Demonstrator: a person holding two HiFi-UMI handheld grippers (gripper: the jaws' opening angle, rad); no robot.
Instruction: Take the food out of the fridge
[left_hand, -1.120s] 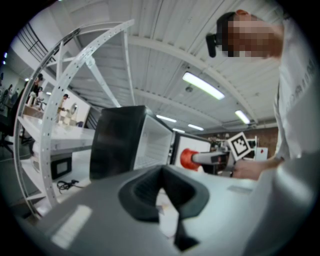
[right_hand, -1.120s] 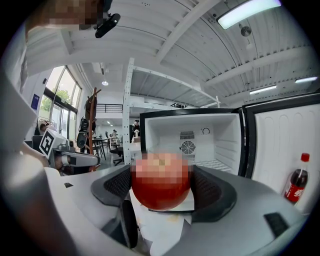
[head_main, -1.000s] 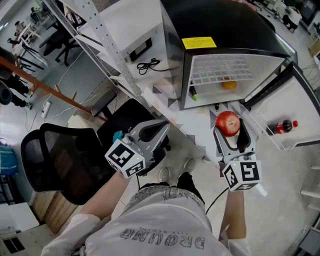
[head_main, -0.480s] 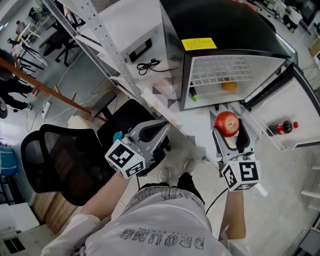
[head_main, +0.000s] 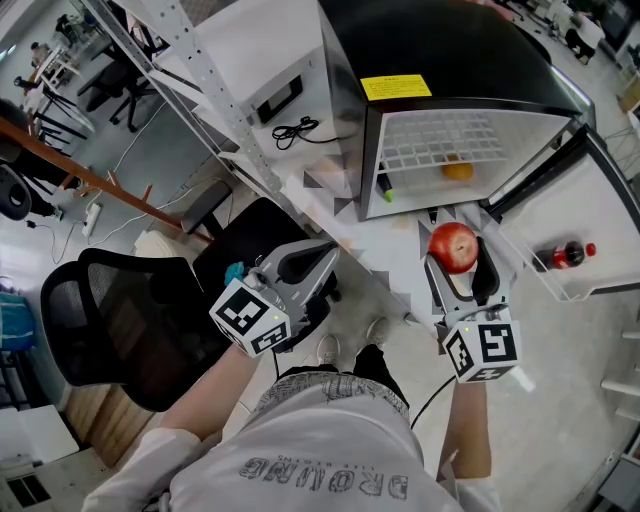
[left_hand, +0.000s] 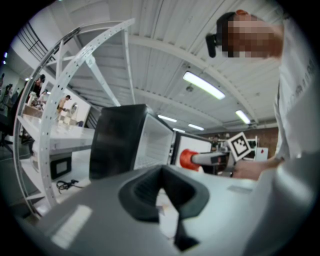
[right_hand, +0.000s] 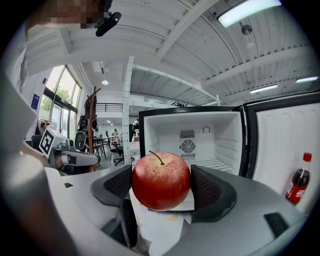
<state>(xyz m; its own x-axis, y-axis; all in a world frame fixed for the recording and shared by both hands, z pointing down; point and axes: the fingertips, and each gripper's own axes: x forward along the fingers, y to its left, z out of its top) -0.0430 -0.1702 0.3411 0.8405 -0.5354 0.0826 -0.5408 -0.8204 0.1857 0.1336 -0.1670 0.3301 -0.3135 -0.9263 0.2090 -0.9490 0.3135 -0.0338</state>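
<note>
Right gripper: clamped on 1 red apple, just outside the open fridge.
Left gripper: jaws together, nothing between them.
Fridge shelf: 1 orange.

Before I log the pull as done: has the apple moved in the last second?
No. The apple stays in the same spot just below the fridge's open front.

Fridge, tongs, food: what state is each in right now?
Fridge: door open.
Apple: held, outside the fridge.
Right tongs: shut on the apple.
Left tongs: shut, empty.
Orange: inside the fridge, on its shelf.
Cola bottle: capped, upright in the door.
</note>
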